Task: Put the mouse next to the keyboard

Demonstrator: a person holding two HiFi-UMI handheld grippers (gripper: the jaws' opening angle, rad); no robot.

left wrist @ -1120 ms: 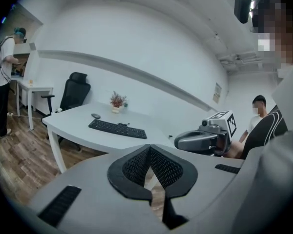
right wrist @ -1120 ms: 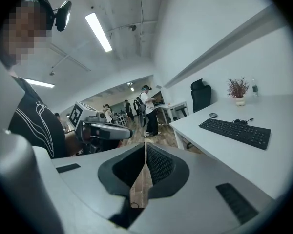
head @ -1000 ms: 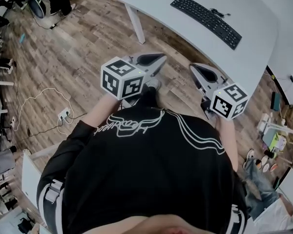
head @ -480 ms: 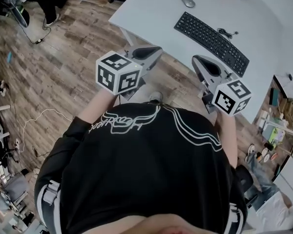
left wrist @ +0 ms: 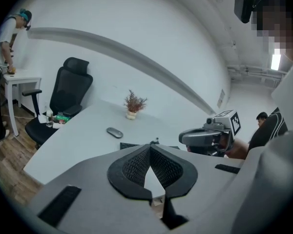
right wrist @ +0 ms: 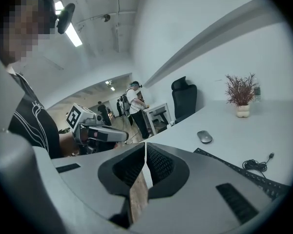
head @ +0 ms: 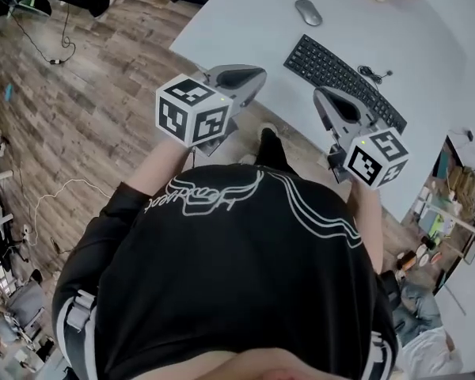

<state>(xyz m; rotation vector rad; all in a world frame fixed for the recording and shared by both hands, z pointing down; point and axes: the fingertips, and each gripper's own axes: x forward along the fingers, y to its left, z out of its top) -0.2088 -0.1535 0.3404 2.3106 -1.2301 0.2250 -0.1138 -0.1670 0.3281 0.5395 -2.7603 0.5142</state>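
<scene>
Mouse (head: 308,12) untouched: the left tongs (head: 257,75) and right tongs (head: 320,95) are both pinched together and empty, held at the near edge of the desk (head: 237,30). The mouse lies farther off, beyond the left end of the keyboard (head: 344,81) and apart from it. This looks like the approach step; next, one pair must reach far, spread, and take it.

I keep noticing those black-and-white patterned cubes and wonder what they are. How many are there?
2. The left cube sits on the left gripper, the right cube on the right gripper, both held before the desk. No others show.
</scene>
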